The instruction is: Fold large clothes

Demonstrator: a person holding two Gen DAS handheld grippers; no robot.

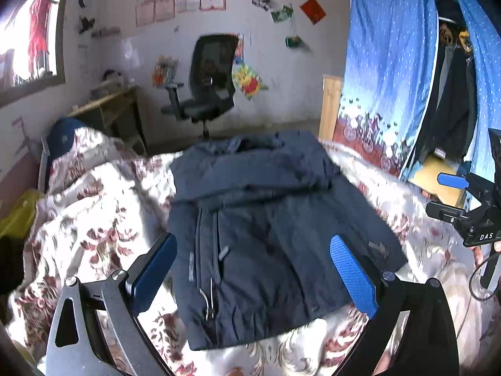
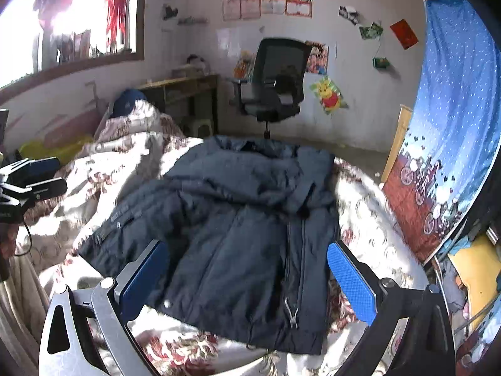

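A dark navy padded jacket point(image 1: 266, 219) lies flat on a floral bedspread point(image 1: 103, 213), front up with its zipper showing, sleeves folded across the chest. It also shows in the right wrist view point(image 2: 238, 228). My left gripper point(image 1: 253, 269) hovers open and empty above the jacket's lower hem. My right gripper point(image 2: 247, 272) is also open and empty above the hem. The right gripper shows at the right edge of the left wrist view point(image 1: 463, 200), and the left gripper at the left edge of the right wrist view point(image 2: 34, 175).
A black office chair point(image 1: 209, 87) and a wooden desk point(image 1: 109, 106) stand beyond the bed. A blue fabric wardrobe point(image 1: 394, 78) stands to the right. A yellow bag point(image 1: 15, 216) lies at the bed's left. A window point(image 2: 69, 22) is at far left.
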